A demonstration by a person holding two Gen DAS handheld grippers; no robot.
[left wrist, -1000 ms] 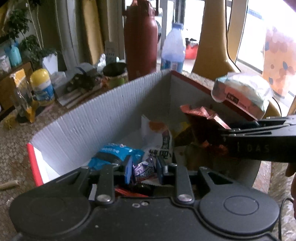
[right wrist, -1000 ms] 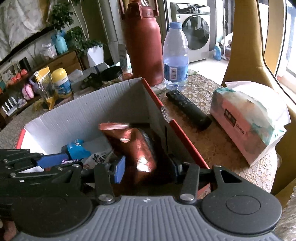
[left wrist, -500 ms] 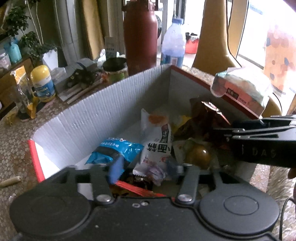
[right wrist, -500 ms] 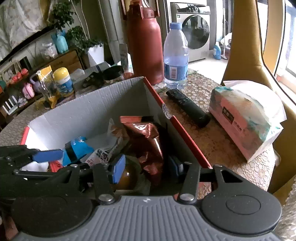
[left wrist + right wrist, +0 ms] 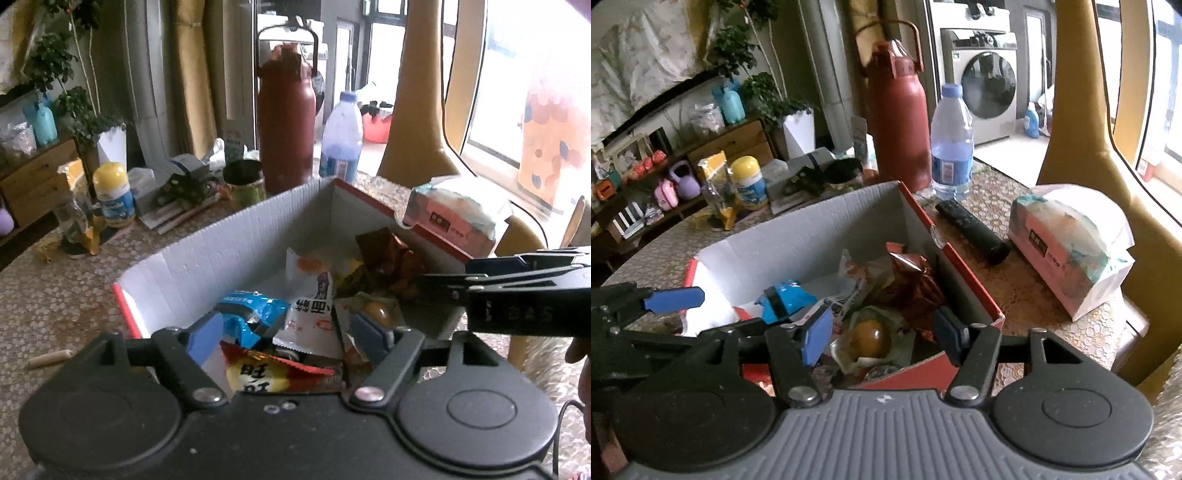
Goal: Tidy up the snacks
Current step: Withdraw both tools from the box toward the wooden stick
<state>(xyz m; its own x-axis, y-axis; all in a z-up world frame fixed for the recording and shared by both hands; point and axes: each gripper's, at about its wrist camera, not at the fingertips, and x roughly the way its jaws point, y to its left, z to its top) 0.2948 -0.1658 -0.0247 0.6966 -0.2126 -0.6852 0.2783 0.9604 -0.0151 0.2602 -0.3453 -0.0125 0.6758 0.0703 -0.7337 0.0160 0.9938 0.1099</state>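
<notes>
- Right now my left gripper (image 5: 291, 334) and right gripper (image 5: 882, 332) both hang spread wide and empty over the near end of the cardboard box (image 5: 798, 236) on the counter (image 5: 997, 206).
- Snacks lie heaped inside: a blue packet (image 5: 245, 314), a white packet (image 5: 314, 314), a crinkled red-brown bag (image 5: 916, 277), and what looks like a wrapped egg (image 5: 868, 341).
- Risk, I judge: the grippers hang near each other, so reaching in together could knock them or drag neighbouring wrappers out.

The red-and-yellow packet (image 5: 273, 373) is partly hidden behind the left hand-held gripper (image 5: 288, 339).
</notes>
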